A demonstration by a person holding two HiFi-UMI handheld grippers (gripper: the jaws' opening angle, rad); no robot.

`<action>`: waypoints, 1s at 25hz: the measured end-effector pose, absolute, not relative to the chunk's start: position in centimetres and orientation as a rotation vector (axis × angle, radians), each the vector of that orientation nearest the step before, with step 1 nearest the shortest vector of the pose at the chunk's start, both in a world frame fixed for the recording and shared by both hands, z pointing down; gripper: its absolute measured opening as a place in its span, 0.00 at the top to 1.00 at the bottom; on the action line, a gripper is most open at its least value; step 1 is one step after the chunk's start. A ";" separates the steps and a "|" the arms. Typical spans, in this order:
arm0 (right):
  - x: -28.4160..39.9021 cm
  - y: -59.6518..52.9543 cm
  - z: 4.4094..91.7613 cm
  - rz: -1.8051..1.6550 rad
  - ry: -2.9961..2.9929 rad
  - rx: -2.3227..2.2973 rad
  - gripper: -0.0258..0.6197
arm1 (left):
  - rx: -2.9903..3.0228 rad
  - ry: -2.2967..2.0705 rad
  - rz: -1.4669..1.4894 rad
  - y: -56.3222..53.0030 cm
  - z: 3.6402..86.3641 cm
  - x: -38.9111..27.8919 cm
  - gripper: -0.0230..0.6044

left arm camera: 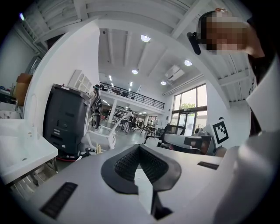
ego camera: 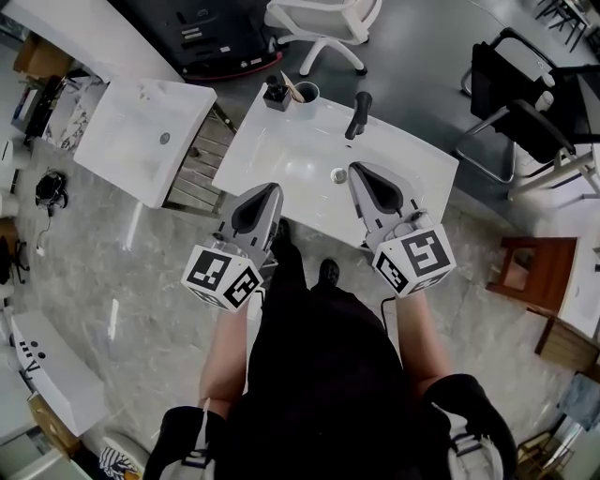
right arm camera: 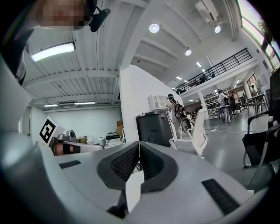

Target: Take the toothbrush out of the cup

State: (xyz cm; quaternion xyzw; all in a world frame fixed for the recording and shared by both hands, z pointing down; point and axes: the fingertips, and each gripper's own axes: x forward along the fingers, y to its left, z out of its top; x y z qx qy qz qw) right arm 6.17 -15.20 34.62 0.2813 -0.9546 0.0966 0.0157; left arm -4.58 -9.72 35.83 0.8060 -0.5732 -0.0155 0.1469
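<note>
Thin pale toothbrush (ego camera: 292,88) in the round white cup (ego camera: 307,94) too small to show its bristles, white swivel chair (ego camera: 323,26) cut off by the top edge

A glossy grey floor (ego camera: 122,272) carries two white washbasin tops (ego camera: 122,141), a white office chair (ego camera: 323,28), black chairs (ego camera: 525,108) and a brown wooden chair (ego camera: 534,272). Farther off, a dark cabinet (left arm camera: 65,120) stands beside a white partition wall (left arm camera: 78,65). Tall windows (left arm camera: 190,105), a railed mezzanine (left arm camera: 131,97) and round ceiling lights (left arm camera: 145,38) brighten the hall.
</note>
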 end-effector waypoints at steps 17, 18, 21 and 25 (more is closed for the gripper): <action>1.2 -21.5 37.6 0.379 -2.871 0.962 0.91 | 2.329 -1.592 -0.033 -15.7 37.7 -9.5 0.94; 0.7 -22.1 37.8 0.381 -2.858 0.977 0.91 | 2.335 -1.578 -0.032 -16.3 37.8 -9.9 0.94; -1.0 -24.3 39.1 0.339 -2.773 1.054 0.91 | 2.355 -1.534 -0.026 -18.3 38.1 -11.1 0.94; -3.6 -26.9 41.4 0.237 -2.660 1.110 0.91 | 2.403 -1.456 -0.023 -21.2 37.8 -12.4 0.94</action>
